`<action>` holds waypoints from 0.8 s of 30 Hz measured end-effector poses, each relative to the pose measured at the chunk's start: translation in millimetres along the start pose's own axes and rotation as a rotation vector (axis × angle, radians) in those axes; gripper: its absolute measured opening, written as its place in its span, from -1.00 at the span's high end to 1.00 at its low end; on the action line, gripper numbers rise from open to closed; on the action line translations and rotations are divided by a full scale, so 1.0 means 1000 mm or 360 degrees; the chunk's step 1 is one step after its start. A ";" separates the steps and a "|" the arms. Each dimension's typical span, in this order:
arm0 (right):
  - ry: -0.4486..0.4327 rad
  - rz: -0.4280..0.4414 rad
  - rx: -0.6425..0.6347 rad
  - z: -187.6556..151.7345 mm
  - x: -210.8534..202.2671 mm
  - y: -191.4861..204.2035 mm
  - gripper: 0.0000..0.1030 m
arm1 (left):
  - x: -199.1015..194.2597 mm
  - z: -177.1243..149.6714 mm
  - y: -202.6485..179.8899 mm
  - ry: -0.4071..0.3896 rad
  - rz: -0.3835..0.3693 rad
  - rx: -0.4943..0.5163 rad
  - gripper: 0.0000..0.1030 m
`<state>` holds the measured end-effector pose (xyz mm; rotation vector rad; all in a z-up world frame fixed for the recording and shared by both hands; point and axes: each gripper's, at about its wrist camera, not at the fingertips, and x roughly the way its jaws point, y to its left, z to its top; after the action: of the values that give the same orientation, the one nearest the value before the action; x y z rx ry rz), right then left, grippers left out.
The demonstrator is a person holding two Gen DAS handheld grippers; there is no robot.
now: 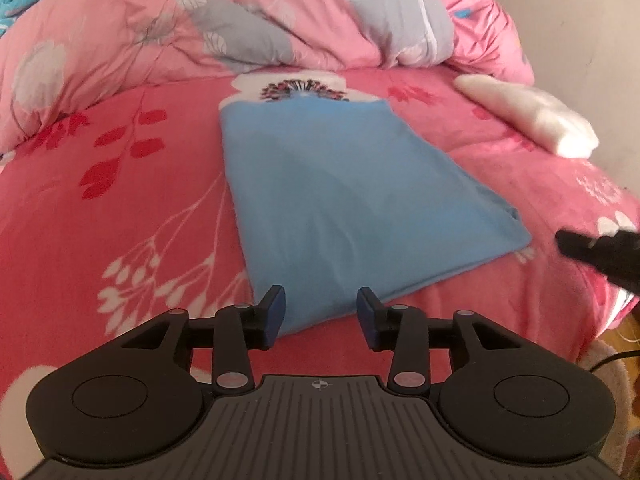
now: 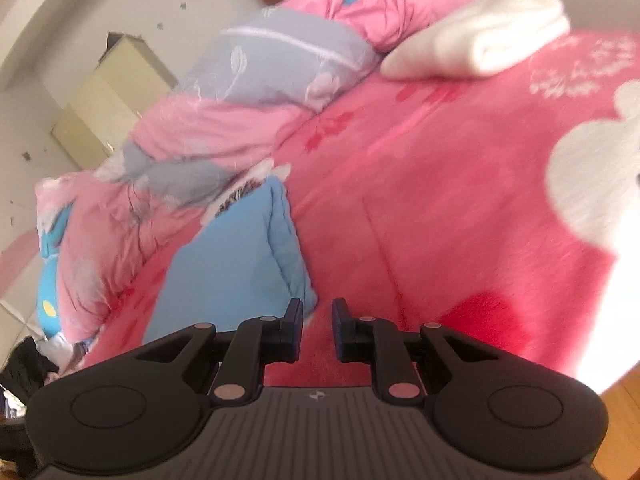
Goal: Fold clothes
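Observation:
A light blue garment point(image 1: 344, 196) lies folded into a flat rectangle on the pink bedspread point(image 1: 120, 216). My left gripper point(image 1: 321, 312) is open and empty, hovering just above the garment's near edge. My right gripper point(image 2: 317, 328) is open and empty, just off the garment's near right corner point(image 2: 240, 264). The right gripper also shows in the left wrist view point(image 1: 600, 252) as a dark shape to the right of the garment, apart from it.
A crumpled pink and grey floral duvet point(image 1: 240, 20) is heaped along the far side of the bed. A folded white cloth point(image 1: 532, 116) lies at the far right, also in the right wrist view point(image 2: 488, 32). The bed's edge and wooden floor point(image 1: 624, 332) are at right.

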<state>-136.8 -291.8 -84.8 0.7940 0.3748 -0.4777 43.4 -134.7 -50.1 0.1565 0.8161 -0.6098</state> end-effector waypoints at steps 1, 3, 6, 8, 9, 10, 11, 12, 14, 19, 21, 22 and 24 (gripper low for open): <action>-0.0018 0.0025 -0.0009 0.003 -0.004 0.004 0.66 | 0.000 0.000 -0.001 0.0018 -0.0001 -0.0010 0.22; -0.0048 0.0075 -0.0069 0.008 -0.007 0.018 0.66 | 0.001 0.001 -0.002 0.0051 -0.0001 -0.0028 0.22; -0.0027 0.0155 -0.0160 0.009 0.003 0.041 0.66 | 0.000 0.003 -0.005 0.0079 0.0005 -0.0042 0.21; 0.0005 0.0194 -0.0215 0.008 0.013 0.054 0.66 | 0.000 0.004 -0.007 0.0092 0.0005 -0.0049 0.19; 0.0026 0.0200 -0.0224 0.006 0.019 0.056 0.66 | 0.000 0.004 -0.007 0.0099 0.0005 -0.0050 0.17; 0.0047 0.0200 -0.0229 0.004 0.025 0.057 0.66 | -0.001 0.004 -0.008 0.0105 0.0005 -0.0050 0.15; 0.0067 0.0175 -0.0216 0.003 0.030 0.053 0.66 | -0.001 0.004 -0.009 0.0109 0.0005 -0.0049 0.14; 0.0086 0.0150 -0.0203 0.002 0.035 0.050 0.66 | -0.002 0.004 -0.009 0.0113 0.0006 -0.0049 0.12; 0.0118 0.0068 -0.0153 0.000 0.042 0.039 0.67 | -0.002 0.003 -0.009 0.0115 0.0009 -0.0055 0.10; 0.0117 0.0004 0.0078 0.003 0.030 0.001 0.66 | -0.001 0.001 -0.008 0.0130 0.0022 -0.0078 0.07; 0.0099 -0.0015 0.0089 0.005 0.024 -0.003 0.65 | -0.001 0.001 -0.008 0.0135 0.0026 -0.0077 0.06; 0.0095 -0.0008 0.0097 0.006 0.022 -0.003 0.63 | -0.001 0.001 -0.009 0.0135 0.0029 -0.0074 0.06; 0.0077 -0.0022 0.0050 0.007 0.019 0.002 0.53 | -0.002 0.001 -0.009 0.0133 0.0034 -0.0070 0.05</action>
<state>-118.8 -300.4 -88.6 0.8353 0.4185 -0.4788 37.8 -141.7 -46.6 0.1511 0.9072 -0.5678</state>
